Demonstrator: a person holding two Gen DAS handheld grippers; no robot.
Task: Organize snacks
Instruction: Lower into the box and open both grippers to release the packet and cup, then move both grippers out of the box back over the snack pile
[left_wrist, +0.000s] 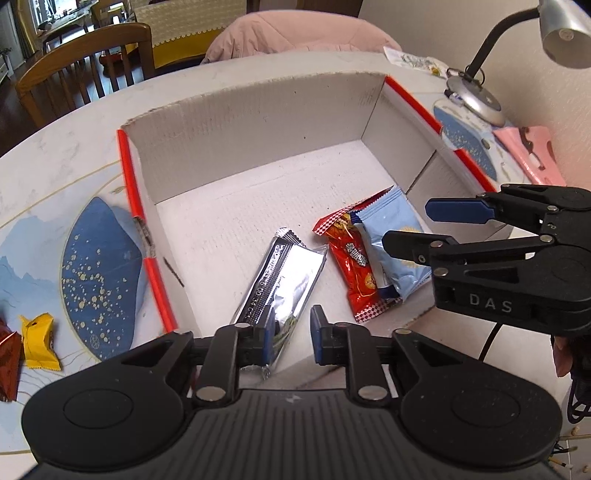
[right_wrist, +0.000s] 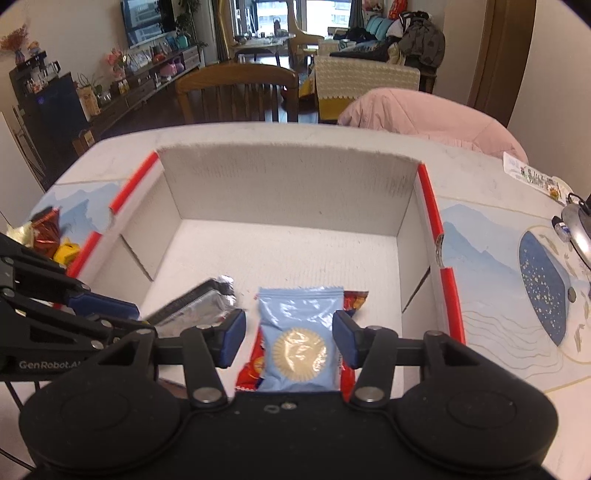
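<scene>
Inside the open cardboard box (left_wrist: 258, 192) on the desk (left_wrist: 55, 177) lie three snacks: a silver packet (left_wrist: 284, 280), a red packet (left_wrist: 352, 269) and a pale blue packet (right_wrist: 299, 332) that rests partly on top of the red one. The left tool (left_wrist: 291, 336) stands open over the near end of the silver packet, its left pad touching or just beside the wrapper edge, nothing clamped. The right tool (right_wrist: 288, 338) is also open, its two pads straddling the blue packet with a gap on each side; whether they touch it I cannot tell. The step in hand looks like setting or releasing these snacks in the box, so a clean job means lifting each tool straight up and clear, without dragging a pad across a wrapper and without nudging the blue packet off the red. The two tools are near each other, so backing out one at a time would avoid a knock. Still outside the box, on the desk to the left, sit a yellow snack (left_wrist: 38, 341) and a dark red snack (left_wrist: 9, 360); a third pale wrapper seems to lie beside them in the right wrist view, though it is too blurred to be sure. Count: three in, at least two out
</scene>
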